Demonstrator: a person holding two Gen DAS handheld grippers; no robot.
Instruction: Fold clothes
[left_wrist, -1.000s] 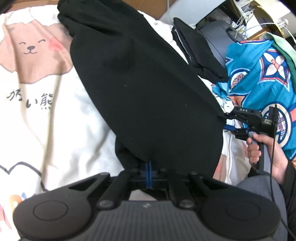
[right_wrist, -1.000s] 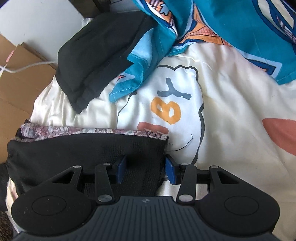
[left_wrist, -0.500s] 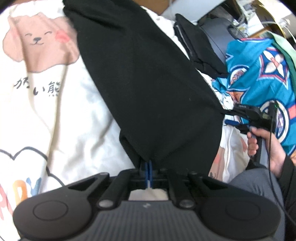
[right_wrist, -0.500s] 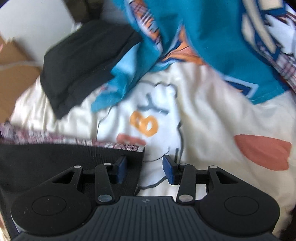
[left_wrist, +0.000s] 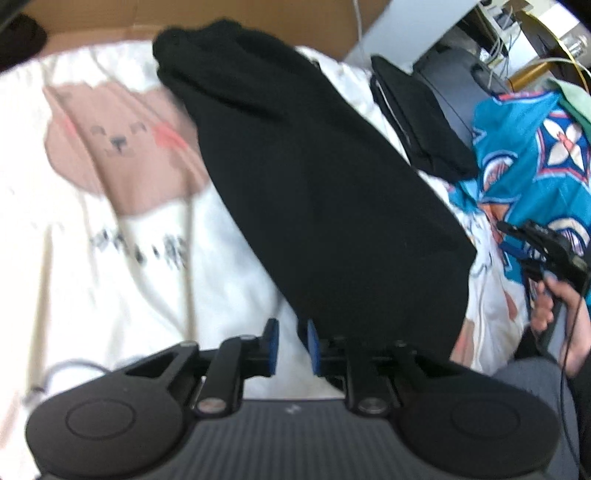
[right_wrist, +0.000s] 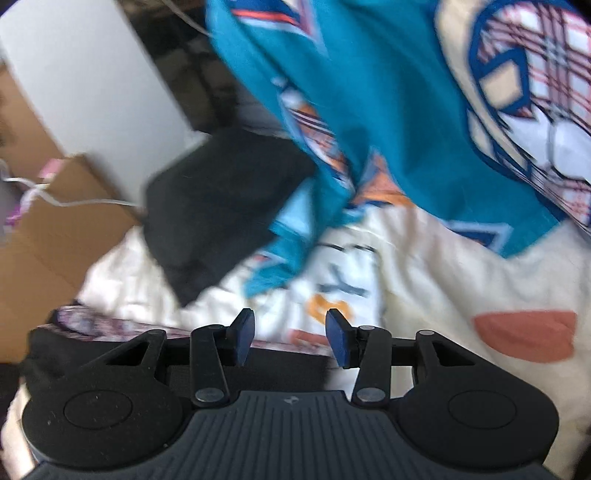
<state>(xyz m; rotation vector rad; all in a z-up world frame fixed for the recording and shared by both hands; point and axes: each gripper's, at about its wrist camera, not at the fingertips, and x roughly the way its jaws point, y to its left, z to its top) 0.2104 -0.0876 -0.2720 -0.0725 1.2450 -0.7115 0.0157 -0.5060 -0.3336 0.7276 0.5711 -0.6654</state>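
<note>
Left gripper (left_wrist: 290, 345): jaws just parted, a narrow gap, nothing held between them. Right gripper (right_wrist: 290, 338): jaws stand apart, empty. Black garment (left_wrist: 314, 192) is laid along the cream bear-print sheet (left_wrist: 110, 240), beside the left gripper's right finger. Teal patterned cloth (right_wrist: 369, 92) is seen beyond.

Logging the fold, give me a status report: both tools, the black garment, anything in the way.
Left tool just opened, nothing between its pads. Right tool open, empty. Black garment lying folded on the printed sheet. Teal patterned cloth bunched close ahead.
</note>
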